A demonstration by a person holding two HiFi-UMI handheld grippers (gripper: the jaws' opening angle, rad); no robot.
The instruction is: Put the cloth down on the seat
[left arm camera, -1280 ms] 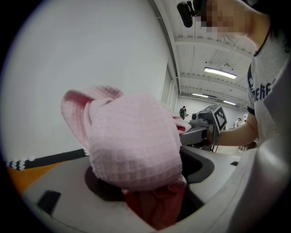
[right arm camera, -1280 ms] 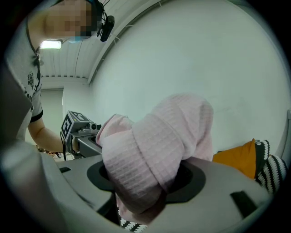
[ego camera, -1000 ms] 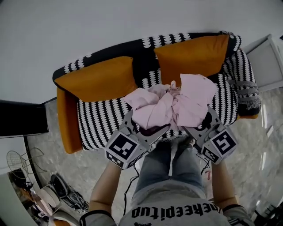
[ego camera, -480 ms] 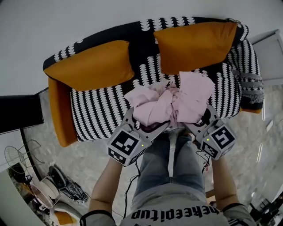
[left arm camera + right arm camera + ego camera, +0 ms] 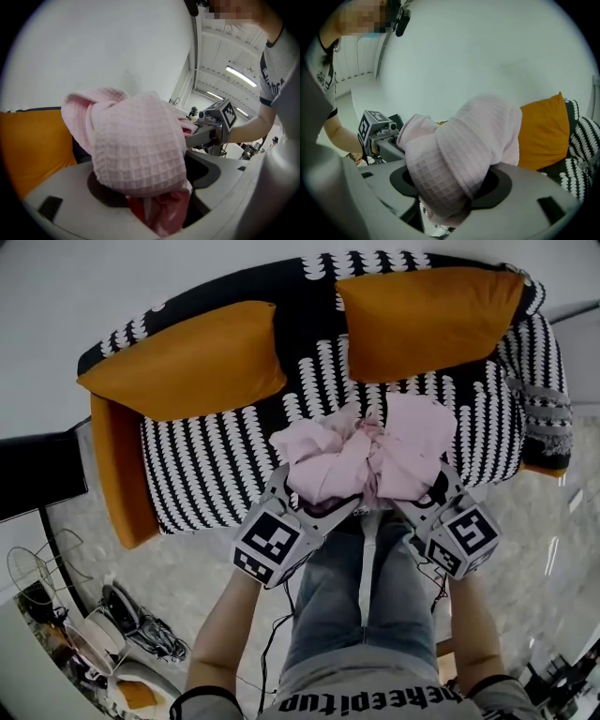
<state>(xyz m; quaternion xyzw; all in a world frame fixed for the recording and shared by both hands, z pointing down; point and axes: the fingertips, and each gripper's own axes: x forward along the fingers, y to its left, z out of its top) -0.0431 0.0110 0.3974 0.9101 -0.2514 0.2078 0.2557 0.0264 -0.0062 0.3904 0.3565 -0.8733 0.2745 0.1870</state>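
A crumpled pink waffle cloth (image 5: 366,457) is held up between both grippers, above the front edge of the sofa seat (image 5: 220,465). My left gripper (image 5: 314,507) is shut on the cloth's left part (image 5: 140,150), which bulges over its jaws and hides the fingertips. On the other side, my right gripper (image 5: 419,500) is shut on the right part (image 5: 464,150), also draped over the jaws. The seat is black with white stripes. The person stands right in front of it.
Two orange cushions (image 5: 197,362) (image 5: 427,315) lean on the sofa back. An orange armrest (image 5: 112,470) closes the left end, and a grey folded item (image 5: 546,423) lies on the right arm. Clutter and cables (image 5: 112,643) sit on the floor at lower left. A white wall is behind.
The sofa has shifted up and spread wider in the head view, as the head moved closer. The cloth and both grippers keep the same hold and nearly the same place.
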